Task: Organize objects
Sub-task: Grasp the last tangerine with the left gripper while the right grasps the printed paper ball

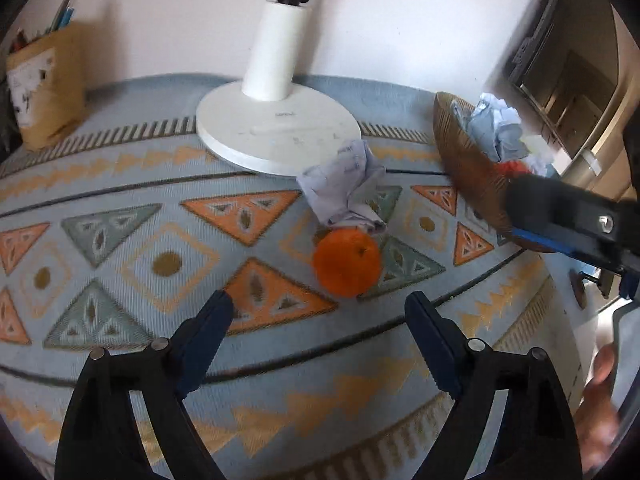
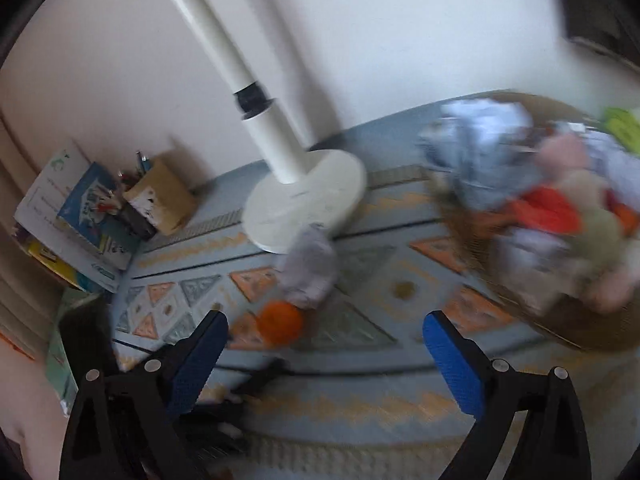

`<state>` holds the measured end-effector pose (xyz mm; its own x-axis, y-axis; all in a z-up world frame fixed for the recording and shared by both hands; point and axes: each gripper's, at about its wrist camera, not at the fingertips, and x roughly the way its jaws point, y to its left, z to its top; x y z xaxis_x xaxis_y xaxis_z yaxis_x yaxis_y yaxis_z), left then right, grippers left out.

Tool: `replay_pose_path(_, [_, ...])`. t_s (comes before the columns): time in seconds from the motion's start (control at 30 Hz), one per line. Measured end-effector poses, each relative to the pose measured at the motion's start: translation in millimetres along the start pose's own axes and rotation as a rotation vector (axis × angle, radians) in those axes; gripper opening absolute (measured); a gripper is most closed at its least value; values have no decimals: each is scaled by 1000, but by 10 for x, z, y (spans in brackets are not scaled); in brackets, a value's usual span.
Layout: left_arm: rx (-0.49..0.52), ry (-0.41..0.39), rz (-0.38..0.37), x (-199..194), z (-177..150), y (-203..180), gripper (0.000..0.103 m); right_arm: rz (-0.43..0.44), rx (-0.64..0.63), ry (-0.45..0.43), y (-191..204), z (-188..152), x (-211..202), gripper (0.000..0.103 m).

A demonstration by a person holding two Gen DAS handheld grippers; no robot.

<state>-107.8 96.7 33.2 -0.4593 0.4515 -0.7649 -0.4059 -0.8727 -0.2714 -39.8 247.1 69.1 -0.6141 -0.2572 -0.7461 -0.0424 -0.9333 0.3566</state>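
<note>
My left tongs point(image 1: 320, 304) are spread wide, nothing between the pads. The orange point(image 1: 346, 262) sits on the patterned worktop point(image 1: 120, 184) just ahead of them, nearer the right pad, not touching. A crumpled paper ball point(image 1: 344, 184) lies right behind the orange, against the lamp base point(image 1: 276, 128). My right tongs point(image 2: 326, 330) are also spread and empty; the orange point(image 2: 279, 326) sits ahead near their left pad. The left view shows the right tongs point(image 1: 560, 216) at the rim of the wooden bowl point(image 1: 468, 168). The right view, blurred, shows the bowl point(image 2: 580, 320) piled with paper and soft items, plus books point(image 2: 80, 216) and a pen box point(image 2: 160, 196) at far left.
</note>
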Motion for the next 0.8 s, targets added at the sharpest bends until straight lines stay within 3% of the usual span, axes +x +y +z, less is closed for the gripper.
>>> replay_pose_path(0.17, [-5, 12, -15, 128, 124, 10, 86, -66, -17, 73, 76, 186, 536, 81])
replay_pose_path(0.27, [28, 11, -6, 141, 102, -41, 74, -48, -53, 107, 85, 230, 756, 81])
replay_pose_path(0.43, [91, 0, 58, 164, 74, -171, 69, -54, -88, 129, 138, 250, 985, 81])
replay_pose_path(0.47, [91, -4, 69, 160, 71, -169, 65, -60, -102, 108, 153, 253, 993, 77])
replay_pose_path(0.5, [87, -6, 75, 207, 98, -175, 61, -70, -113, 92, 151, 253, 990, 60])
replay_pose_path(0.53, [81, -9, 77, 204, 104, -162, 59, -74, -117, 83, 149, 252, 980, 54])
replay_pose_path(0.6, [80, -6, 41, 209, 119, -154, 34, -47, -85, 66, 73, 245, 926, 53])
replay_pose_path(0.67, [93, -6, 49, 203, 113, -172, 34, -75, -62, 39, 5, 243, 844, 53])
replay_pose_path(0.8, [93, -31, 47, 72, 46, -151, 33, -39, -14, -21, -102, 235, 502, 53])
